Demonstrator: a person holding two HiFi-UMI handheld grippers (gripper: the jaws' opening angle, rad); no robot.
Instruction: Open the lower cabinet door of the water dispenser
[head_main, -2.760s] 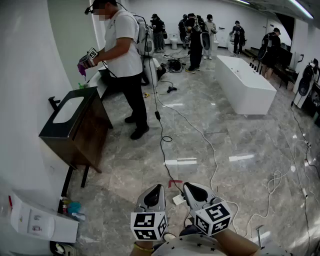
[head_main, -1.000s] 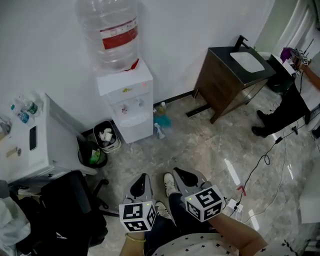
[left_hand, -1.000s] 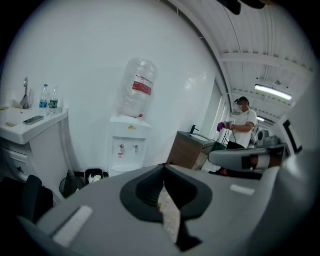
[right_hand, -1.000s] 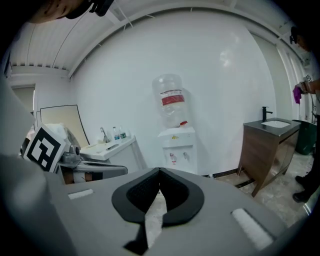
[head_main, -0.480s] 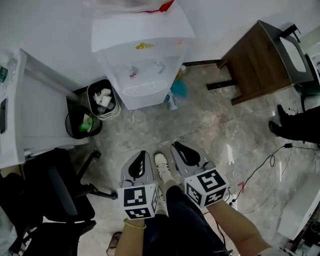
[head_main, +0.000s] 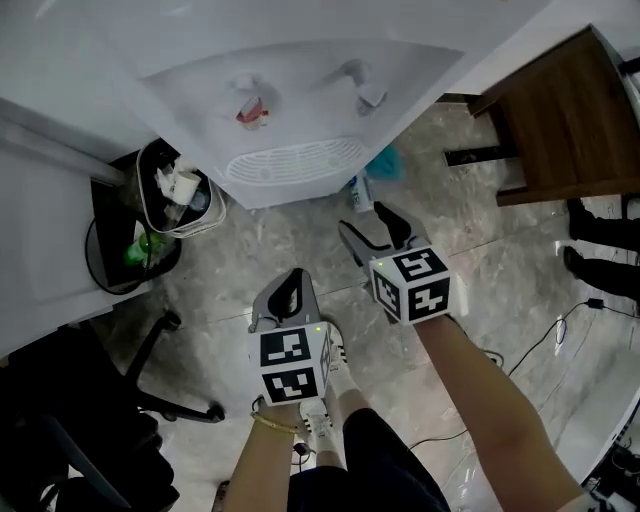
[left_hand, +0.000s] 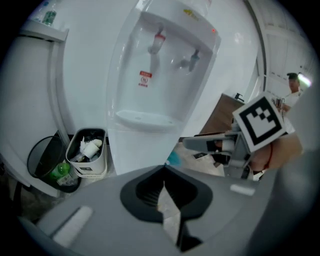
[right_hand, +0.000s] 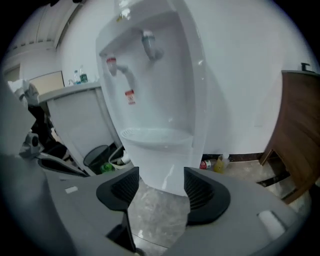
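Head view: I see water dispenser (head_main: 300, 120) at top. My left gripper (head_main: 288, 290) and right gripper (head_main: 372, 228) hang over floor (head_main: 250, 270) in front, apart from it. White bin (head_main: 200, 225) sits left of it.
Left gripper view: jaws closed together, empty, lower cabinet door (left_hand: 137, 150) ahead.
Right gripper view: jaws opening, nothing between, door beyond them.

Office-type rm: water dispenser (head_main: 300, 110), waste bins (head_main: 178, 205), swivel chair (head_main: 85, 410).
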